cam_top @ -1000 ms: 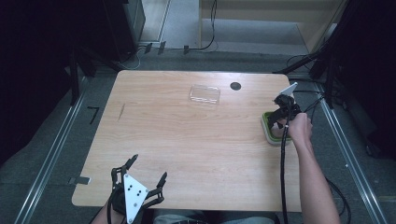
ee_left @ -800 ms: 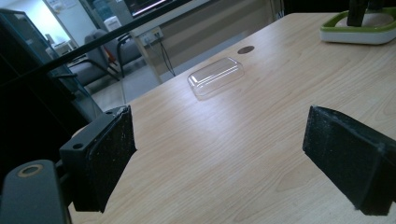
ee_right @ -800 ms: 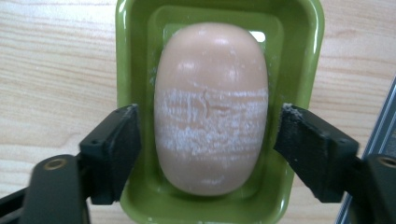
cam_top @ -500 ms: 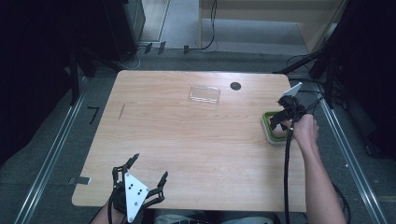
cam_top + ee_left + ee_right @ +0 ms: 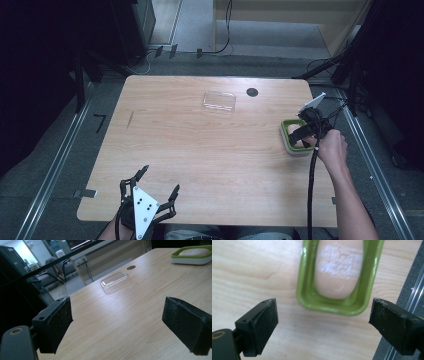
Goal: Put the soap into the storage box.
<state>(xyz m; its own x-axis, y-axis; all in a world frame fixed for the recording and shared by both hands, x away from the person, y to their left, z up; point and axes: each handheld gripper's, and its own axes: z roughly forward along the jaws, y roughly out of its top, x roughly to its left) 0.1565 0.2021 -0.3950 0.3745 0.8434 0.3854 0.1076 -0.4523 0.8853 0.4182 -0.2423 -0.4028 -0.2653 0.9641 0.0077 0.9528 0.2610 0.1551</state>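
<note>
Soap dish: a green-rimmed rectangular dish (image 5: 290, 136) with rounded corners sits near the right edge of the surface (image 5: 210, 150), a pale, smooth oval bar of soap (image 5: 338, 270) lying inside it.
Right tool: the right tool (image 5: 306, 134) hangs directly over the dish, tilted downward, its two black padded jaws spread wide and gripping nothing; in the right gripper view the dish's near end lies between them.
Right hand: the right hand (image 5: 331, 147) holds the tool from behind, forearm stretched forward along the right side, a black cable trailing back beside it.
Left tool: the left tool (image 5: 150, 192) rests low at the near left edge, jaws wide apart and empty, grey three-cornered plate on top.
Lid: a clear, glossy plastic lid (image 5: 219, 101) with rounded corners lies far back, well apart from the dish.
Surface: light wood grain, with a small dark round hole (image 5: 252, 92) near the lid.
</note>
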